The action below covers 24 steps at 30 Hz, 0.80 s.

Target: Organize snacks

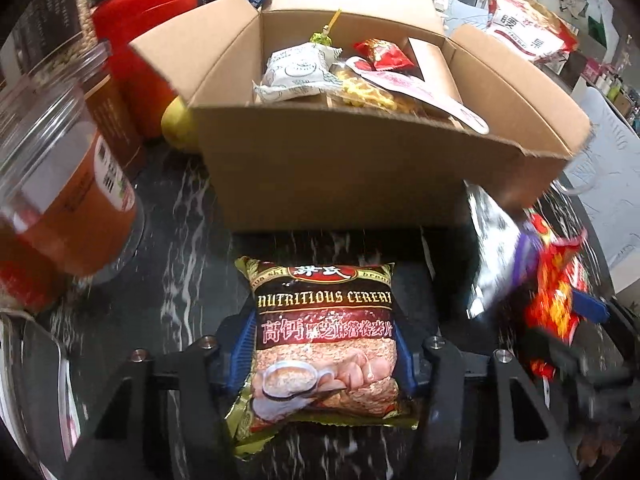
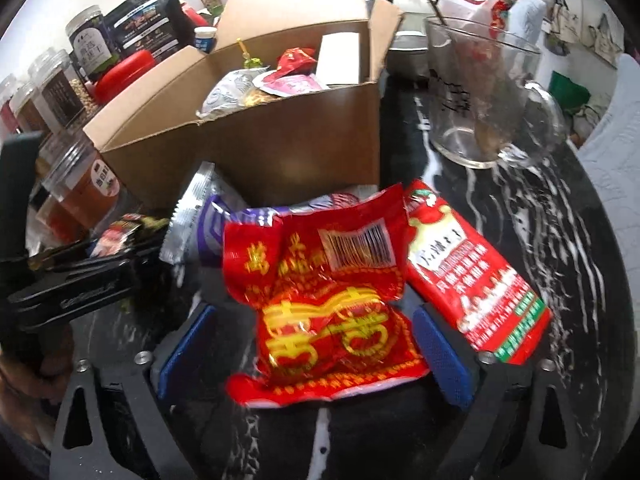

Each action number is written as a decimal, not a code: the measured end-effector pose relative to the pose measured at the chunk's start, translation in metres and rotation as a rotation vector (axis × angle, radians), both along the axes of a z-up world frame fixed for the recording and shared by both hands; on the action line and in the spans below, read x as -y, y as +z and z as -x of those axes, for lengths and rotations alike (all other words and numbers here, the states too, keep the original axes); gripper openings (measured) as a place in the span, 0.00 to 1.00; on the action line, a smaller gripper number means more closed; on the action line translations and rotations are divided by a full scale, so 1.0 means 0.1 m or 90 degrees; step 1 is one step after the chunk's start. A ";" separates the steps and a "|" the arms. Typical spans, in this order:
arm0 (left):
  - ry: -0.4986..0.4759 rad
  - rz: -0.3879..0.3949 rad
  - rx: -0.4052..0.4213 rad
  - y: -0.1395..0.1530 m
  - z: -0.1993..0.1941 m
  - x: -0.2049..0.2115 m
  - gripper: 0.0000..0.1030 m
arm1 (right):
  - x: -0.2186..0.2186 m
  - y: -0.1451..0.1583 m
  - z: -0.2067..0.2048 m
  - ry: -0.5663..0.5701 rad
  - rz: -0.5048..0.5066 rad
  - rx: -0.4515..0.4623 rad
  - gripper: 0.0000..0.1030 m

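My left gripper (image 1: 326, 350) is shut on a brown "Nutritious Cereal" packet (image 1: 324, 340), held above the dark marble table in front of an open cardboard box (image 1: 340, 168). The box holds several snacks, among them a white packet (image 1: 296, 74) and a red packet (image 1: 382, 54). My right gripper (image 2: 310, 344) stands with its blue pads on either side of a red and gold snack packet (image 2: 320, 312); the pads do not clearly press it. Another red packet (image 2: 476, 280) and a purple and silver packet (image 2: 208, 220) lie beside it. The box (image 2: 280, 140) stands just behind.
Clear jars (image 1: 60, 184) and a red container (image 1: 144, 40) stand left of the box. A glass measuring jug (image 2: 484, 92) stands to the right of the box. A large red and white bag (image 1: 528, 28) lies behind. The left gripper shows in the right wrist view (image 2: 80, 280).
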<state>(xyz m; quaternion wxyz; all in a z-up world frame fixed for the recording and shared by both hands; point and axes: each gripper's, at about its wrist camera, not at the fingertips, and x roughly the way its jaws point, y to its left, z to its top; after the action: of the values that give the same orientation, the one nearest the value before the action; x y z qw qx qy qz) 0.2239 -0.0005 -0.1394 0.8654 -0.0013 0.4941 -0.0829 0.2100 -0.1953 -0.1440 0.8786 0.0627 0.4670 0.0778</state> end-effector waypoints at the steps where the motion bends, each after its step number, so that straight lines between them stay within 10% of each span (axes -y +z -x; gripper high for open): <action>1: 0.000 0.000 -0.001 0.00 0.02 0.00 0.54 | 0.02 0.00 0.01 -0.004 -0.003 0.001 0.76; 24: -0.071 0.017 0.002 -0.02 1.00 -0.04 0.54 | -0.07 0.10 0.89 0.044 0.022 -0.029 0.74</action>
<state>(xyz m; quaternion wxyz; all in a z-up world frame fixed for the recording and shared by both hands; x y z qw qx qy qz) 0.1242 0.0031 -0.1409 0.8602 0.0144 0.4909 -0.1374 0.1208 -0.1884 -0.1344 0.8656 0.0333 0.4899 0.0985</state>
